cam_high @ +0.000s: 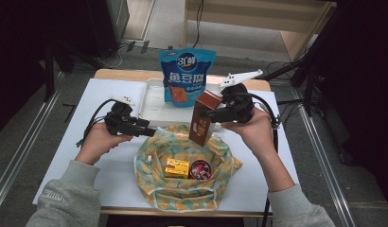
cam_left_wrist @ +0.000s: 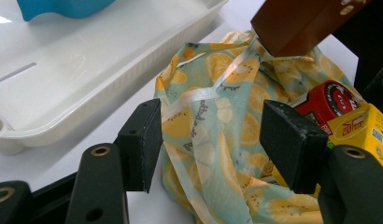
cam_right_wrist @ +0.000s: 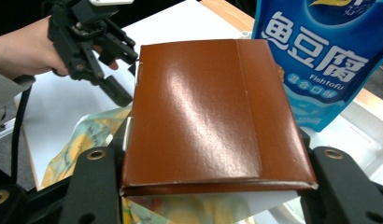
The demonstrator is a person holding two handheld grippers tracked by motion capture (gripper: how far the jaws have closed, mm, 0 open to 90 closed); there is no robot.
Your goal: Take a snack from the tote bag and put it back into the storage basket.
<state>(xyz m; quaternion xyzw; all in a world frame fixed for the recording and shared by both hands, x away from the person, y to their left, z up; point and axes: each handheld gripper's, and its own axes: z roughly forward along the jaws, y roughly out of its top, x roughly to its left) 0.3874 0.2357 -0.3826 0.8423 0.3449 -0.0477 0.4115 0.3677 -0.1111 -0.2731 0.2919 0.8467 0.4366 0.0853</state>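
We saw the right gripper [cam_high: 212, 113] with its fingers clamped on a glossy brown carton [cam_high: 202, 118], a flat rectangular box held tilted above the crinkled lemon-print bag [cam_high: 182, 189] on the white desk [cam_high: 64, 156]. The left gripper [cam_left_wrist: 210, 140] held its matte black fingers wide around the bag's rim and thin ribbon handle [cam_left_wrist: 199, 93], not pressing.

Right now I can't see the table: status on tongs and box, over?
Right tongs clamped on brown box, held over the lemon-print bag. Left tongs open at bag's rim. Yellow box and red tin already inside.
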